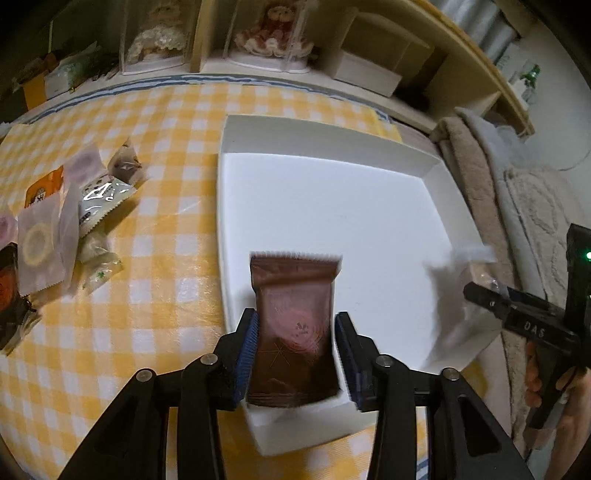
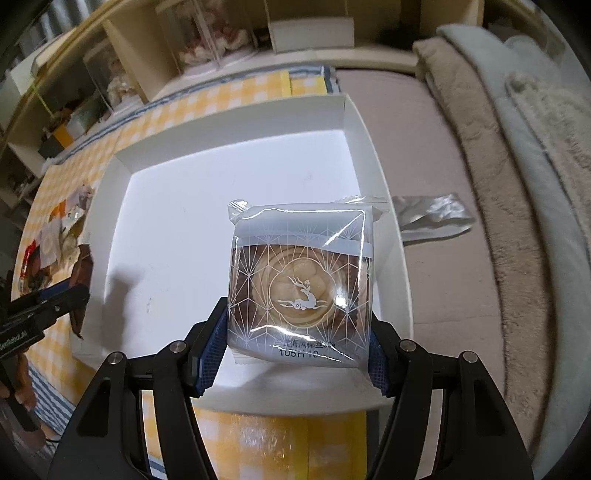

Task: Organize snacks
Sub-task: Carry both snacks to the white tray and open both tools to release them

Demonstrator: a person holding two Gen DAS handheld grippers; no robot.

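Observation:
A shallow white box (image 1: pixel 325 144) lies on the yellow check cloth (image 1: pixel 166 122). My left gripper (image 1: pixel 295 321) hangs over its near left corner with a brown snack packet (image 1: pixel 291 295) between the blue pads. The left pad touches the packet, while a thin white sliver shows beside the right pad, so the jaws stand open. In the right wrist view, my right gripper (image 2: pixel 297 314) is shut on a clear-wrapped round pastry (image 2: pixel 299 288) with a white deer mark, over the near right part of the box (image 2: pixel 229 136). The left gripper (image 2: pixel 55 299) shows at the box's left wall.
Several loose snack packets (image 1: pixel 74 210) lie piled on the cloth left of the box. Folded blankets (image 1: pixel 517 206) lie to the right, with a crumpled silver wrapper (image 2: pixel 432 216) on the grey surface beside the box. Shelves with cased dolls (image 1: pixel 273 33) stand behind.

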